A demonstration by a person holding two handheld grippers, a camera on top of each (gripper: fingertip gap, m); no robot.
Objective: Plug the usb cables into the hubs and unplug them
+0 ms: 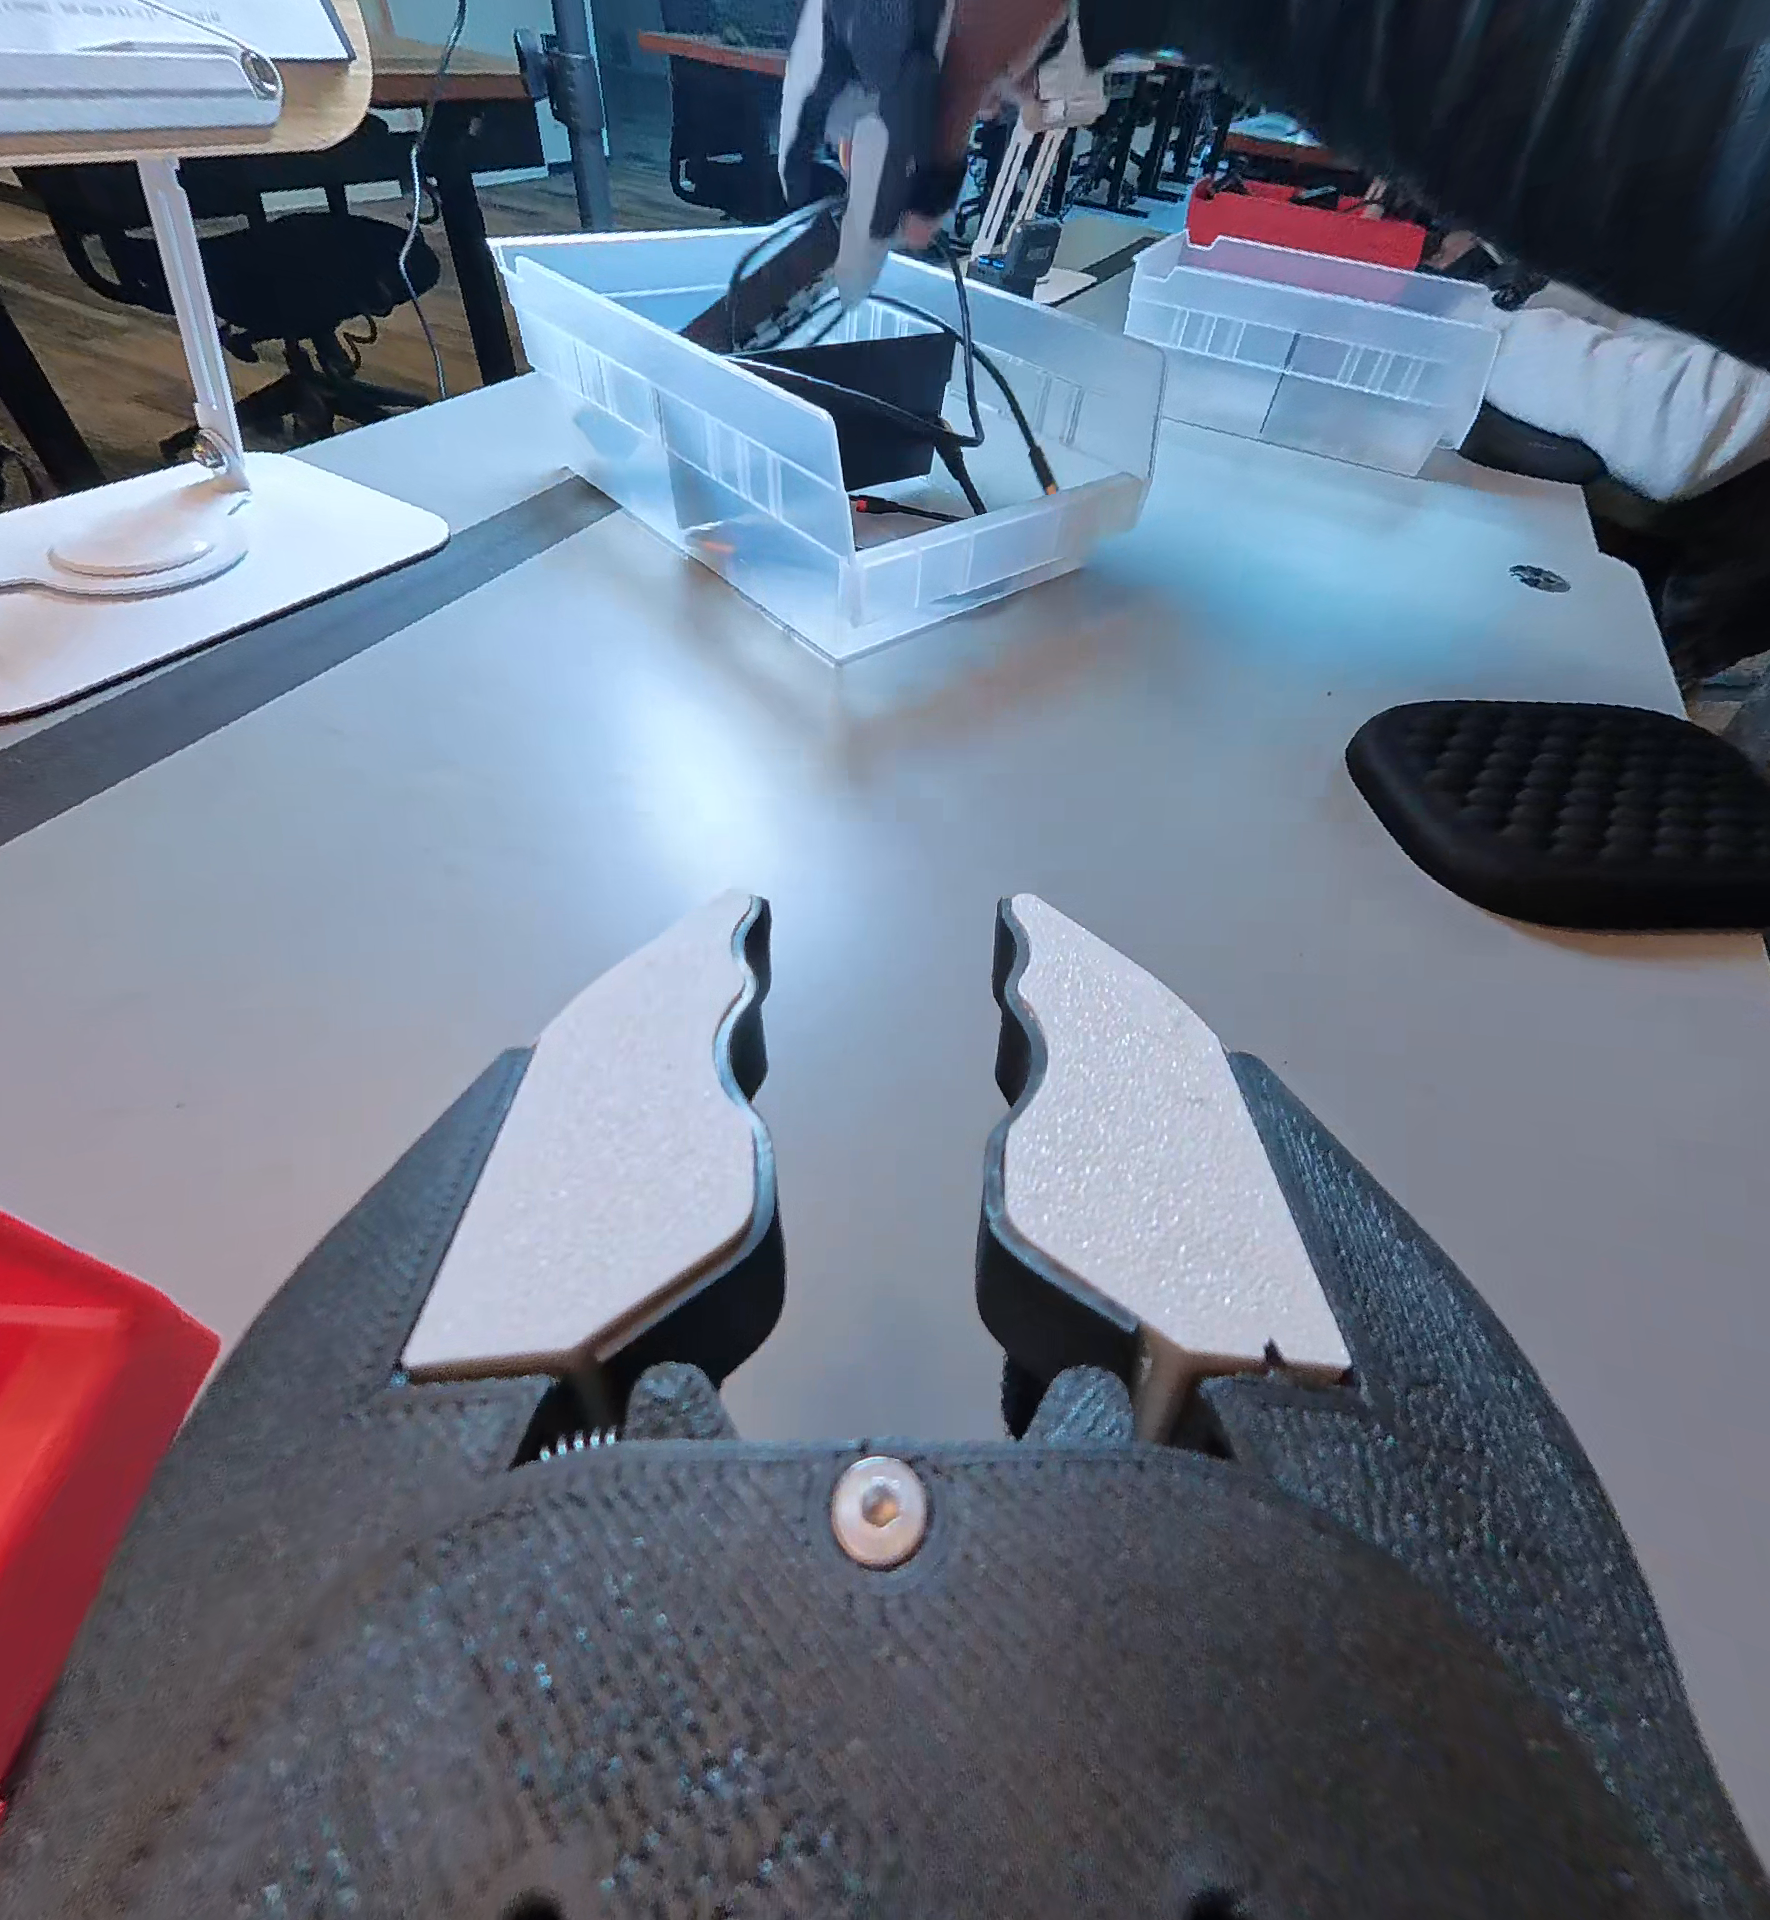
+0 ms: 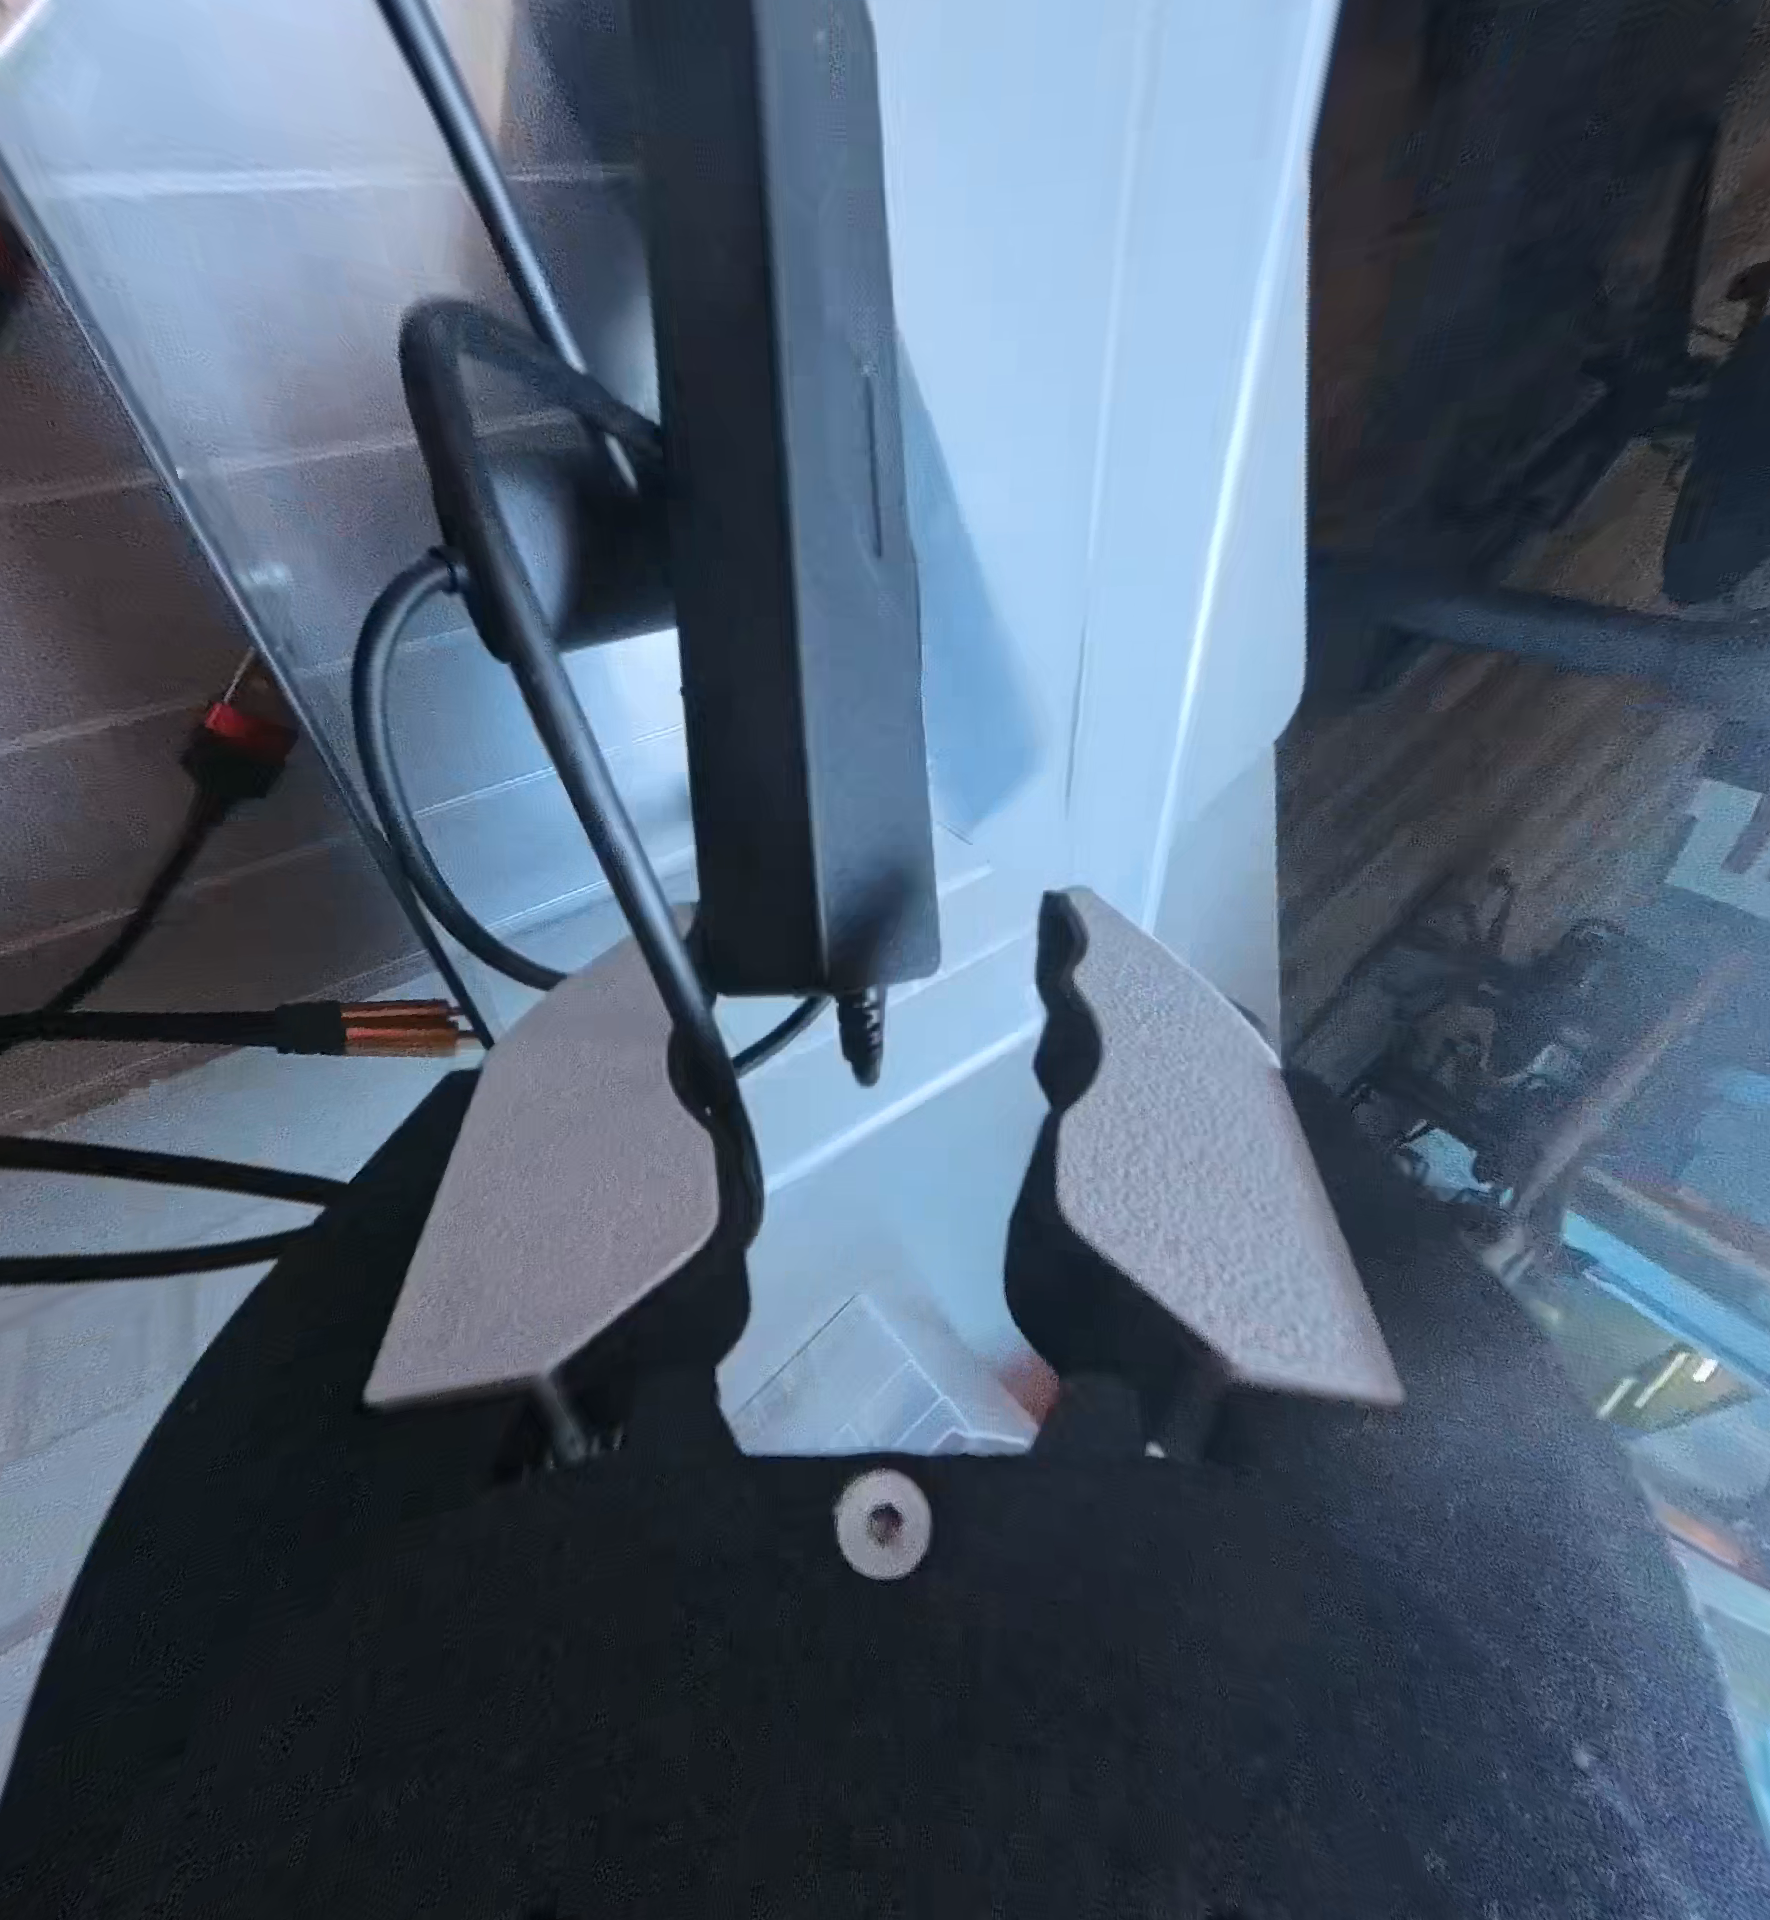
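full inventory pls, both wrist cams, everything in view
clear bins: 2, translucent, far half of the table
USB hub: 1, black, in the nearer bin, ahead of the right gripper
cables: several, black with orange or red plugs, in that bin
table: 1, light grey
lamp base: 1, white, far left
red bin: 1, near left corner
armrest pad: 1, black, dimpled, right edge
left gripper: open, empty, above the table
right gripper: open, inside the bin at the hub's end
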